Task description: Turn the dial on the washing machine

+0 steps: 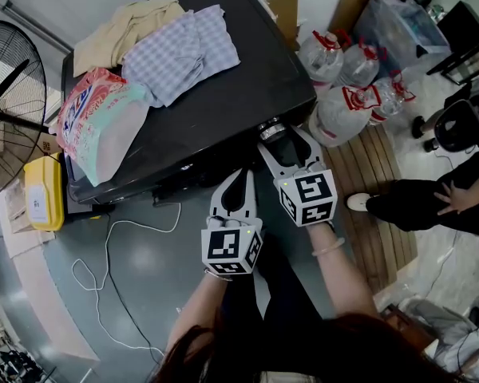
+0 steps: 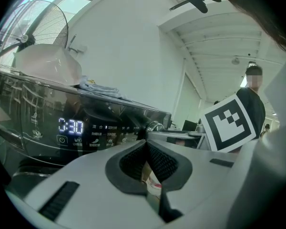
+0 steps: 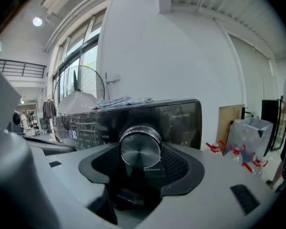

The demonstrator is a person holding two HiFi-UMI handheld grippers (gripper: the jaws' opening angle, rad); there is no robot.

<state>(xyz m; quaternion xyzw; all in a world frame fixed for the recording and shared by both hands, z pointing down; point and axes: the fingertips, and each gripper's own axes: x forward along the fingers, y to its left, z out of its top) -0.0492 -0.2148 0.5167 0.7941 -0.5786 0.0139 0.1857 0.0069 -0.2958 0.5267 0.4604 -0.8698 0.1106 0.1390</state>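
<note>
The black washing machine (image 1: 223,94) has a silver dial (image 1: 270,128) at the right end of its front panel. My right gripper (image 1: 273,139) is shut on that dial. In the right gripper view the dial (image 3: 140,147) sits between the two dark pads, with the gripper (image 3: 141,163) square on to it. My left gripper (image 1: 239,179) hangs lower and to the left, in front of the panel, shut with nothing in it. In the left gripper view its tips (image 2: 145,144) meet, the lit display (image 2: 70,126) reads 0:30, and the dial (image 2: 155,126) shows just beyond.
On the machine's lid lie a detergent bag (image 1: 104,126), a checked cloth (image 1: 184,50) and a beige cloth (image 1: 128,22). Large water bottles (image 1: 343,78) stand to its right by a wooden pallet (image 1: 375,174). A fan (image 1: 8,86), a yellow container (image 1: 44,191), a floor cable (image 1: 112,246) and a seated person (image 1: 439,198) are nearby.
</note>
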